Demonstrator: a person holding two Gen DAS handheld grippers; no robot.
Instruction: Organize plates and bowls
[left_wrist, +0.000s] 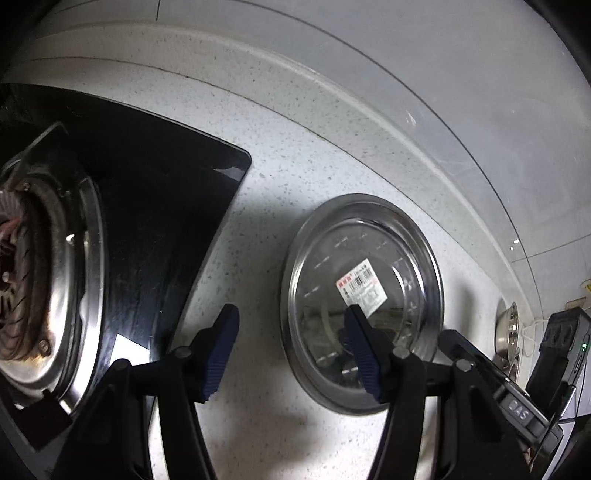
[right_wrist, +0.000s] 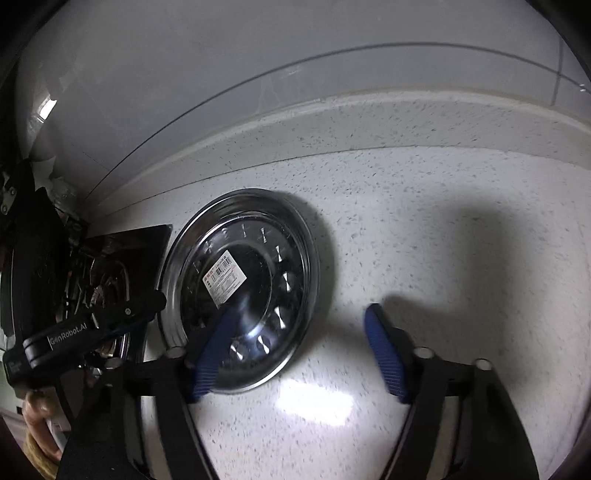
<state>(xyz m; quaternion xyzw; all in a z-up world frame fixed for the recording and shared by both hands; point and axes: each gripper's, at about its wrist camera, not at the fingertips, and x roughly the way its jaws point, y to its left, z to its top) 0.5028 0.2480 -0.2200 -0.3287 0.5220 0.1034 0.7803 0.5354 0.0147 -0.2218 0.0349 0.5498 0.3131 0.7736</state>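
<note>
A round steel plate (left_wrist: 413, 266) with a barcode sticker lies flat on the speckled white counter. My left gripper (left_wrist: 291, 314) is open and empty above the counter; its right finger overlaps the plate's near left part. In the right wrist view the same plate (right_wrist: 295, 236) lies left of centre. My right gripper (right_wrist: 301, 317) is open and empty, its left finger over the plate's near edge. Steel bowls (left_wrist: 509, 328) stand at the far right of the left wrist view.
A black glass gas hob (left_wrist: 159, 192) with a steel burner ring (left_wrist: 77, 280) lies left of the plate. The other gripper's body (left_wrist: 495, 384) is at the right. The counter's raised back edge (right_wrist: 369, 125) and the tiled wall lie behind.
</note>
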